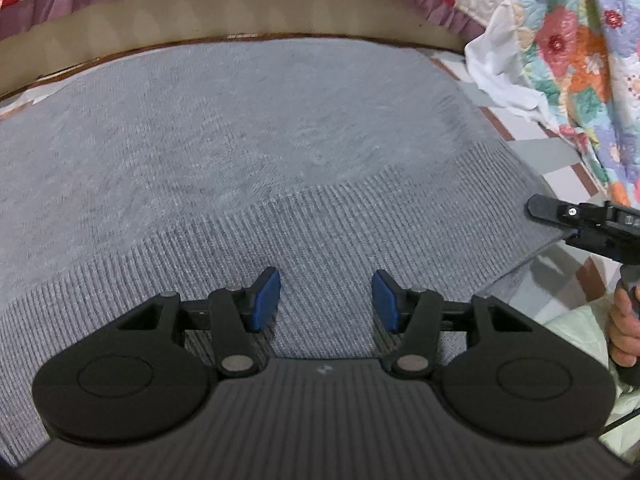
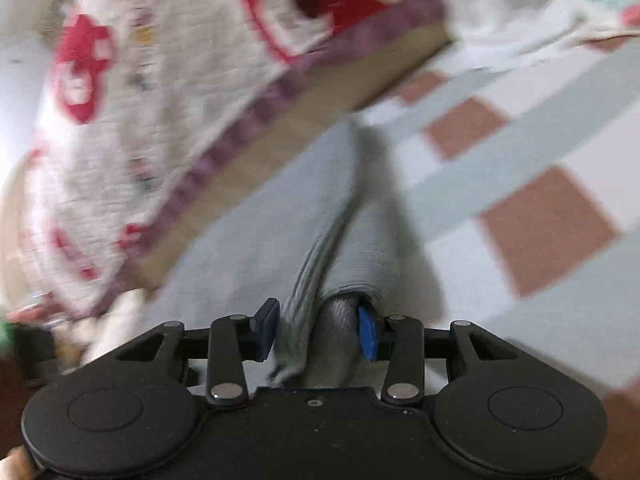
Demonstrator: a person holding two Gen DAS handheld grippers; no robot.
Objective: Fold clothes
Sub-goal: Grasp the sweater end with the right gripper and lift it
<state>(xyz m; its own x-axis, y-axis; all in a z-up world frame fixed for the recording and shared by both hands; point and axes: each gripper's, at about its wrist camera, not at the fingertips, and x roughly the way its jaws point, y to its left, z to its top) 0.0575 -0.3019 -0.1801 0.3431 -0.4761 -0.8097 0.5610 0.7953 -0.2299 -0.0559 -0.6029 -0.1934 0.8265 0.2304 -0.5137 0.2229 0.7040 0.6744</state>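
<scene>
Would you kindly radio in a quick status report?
Left gripper open above grey sweater. Right gripper around its bunched edge, grip unclear. Nothing in the way.

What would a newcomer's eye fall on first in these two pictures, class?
The grey knitted sweater fills the left wrist view, spread flat with its ribbed hem nearest. In the right wrist view, a bunched fold of it sits between the right gripper's blue fingers. A floral quilt hangs at upper right.

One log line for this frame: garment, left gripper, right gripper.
garment: grey sweater flat on checked cloth | left gripper: open above hem, empty | right gripper: open, sweater edge between fingers
</scene>
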